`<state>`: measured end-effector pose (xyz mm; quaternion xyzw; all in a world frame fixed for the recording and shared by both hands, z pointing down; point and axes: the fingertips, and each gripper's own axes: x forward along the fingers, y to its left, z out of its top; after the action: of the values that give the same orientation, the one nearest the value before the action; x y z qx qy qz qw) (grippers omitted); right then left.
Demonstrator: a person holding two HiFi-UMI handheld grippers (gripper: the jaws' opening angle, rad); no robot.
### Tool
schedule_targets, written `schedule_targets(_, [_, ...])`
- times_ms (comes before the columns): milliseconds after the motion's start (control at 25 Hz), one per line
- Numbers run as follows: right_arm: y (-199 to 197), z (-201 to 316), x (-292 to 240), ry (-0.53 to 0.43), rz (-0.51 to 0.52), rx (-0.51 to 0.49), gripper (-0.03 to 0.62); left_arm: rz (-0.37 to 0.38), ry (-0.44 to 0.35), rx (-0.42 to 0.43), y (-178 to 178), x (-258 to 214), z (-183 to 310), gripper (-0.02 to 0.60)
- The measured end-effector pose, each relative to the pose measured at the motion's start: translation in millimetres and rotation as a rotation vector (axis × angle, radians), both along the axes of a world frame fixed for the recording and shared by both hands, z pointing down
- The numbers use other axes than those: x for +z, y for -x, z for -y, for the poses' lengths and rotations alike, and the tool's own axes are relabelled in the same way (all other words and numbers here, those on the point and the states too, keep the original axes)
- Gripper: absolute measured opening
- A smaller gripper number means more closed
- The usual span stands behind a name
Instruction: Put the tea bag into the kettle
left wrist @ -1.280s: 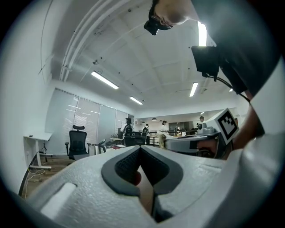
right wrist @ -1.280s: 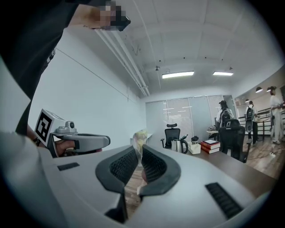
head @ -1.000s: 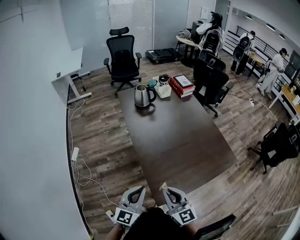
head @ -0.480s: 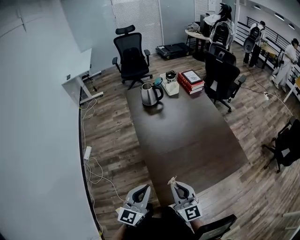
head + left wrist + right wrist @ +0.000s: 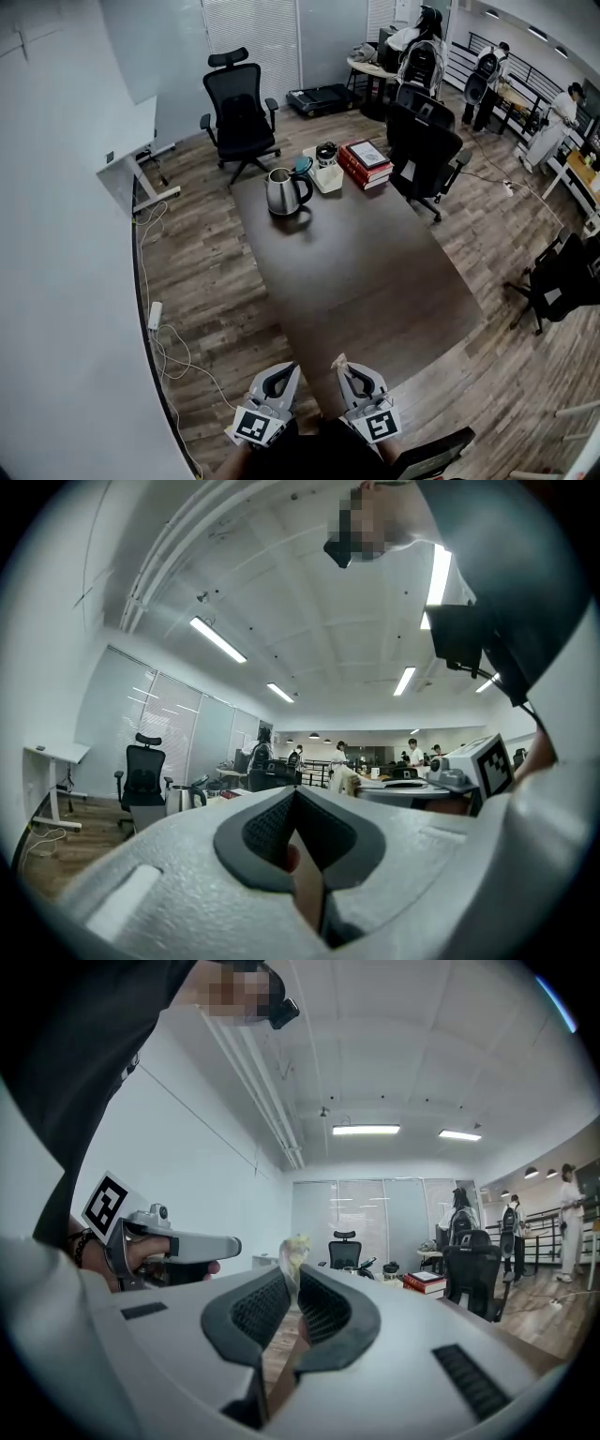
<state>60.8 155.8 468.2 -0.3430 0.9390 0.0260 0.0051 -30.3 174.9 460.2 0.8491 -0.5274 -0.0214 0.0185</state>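
"Where's the tea bag (image 5: pixel 293 1252)?"

"At the near end of the surface (image 5: pixel 375 281), by its left corner. It's pinched in the right tongs (image 5: pixel 345 373), and its pale, crumpled top pokes out past the pads. The left tongs (image 5: pixel 281 377), just beside, are closed together on nothing."

"Looks flimsy."

"I'd reckon so: light, soft paper, easy to crush or tear, hardly slippery. I'd hold it by an edge or the top seam, gently, not by the filled middle. I can't make out a string."

"And the kettle (image 5: pixel 284 191)?"

"Well apart, upright near the far left corner. A tray (image 5: pixel 327 178) and red books (image 5: pixel 365 161) sit further along the far edge. Whether its lid is open, I can't tell."
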Motion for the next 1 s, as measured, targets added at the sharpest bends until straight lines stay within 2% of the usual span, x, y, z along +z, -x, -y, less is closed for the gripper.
schedule_targets(400, [114, 2, -8, 0.001, -0.067, 0.076, 0.029, -0.087, -0.019, 0.108, 116, -10, 3, -0.003])
schedule_targets(600, [165, 1, -10, 0.022, -0.074, 0.109, 0.029, -0.075, 0.008, 0.196, 160, -10, 1, -0.003])
schedule_targets(760, [186, 4, -14, 0.041, -0.08, 0.133, 0.029, -0.029, -0.032, 0.211, 184, -12, 9, -0.003])
schedule_targets(1000, [196, 19, -10, 0.037, -0.06, 0.138, 0.029, -0.061, -0.037, 0.202, 189, -16, 23, -0.003])
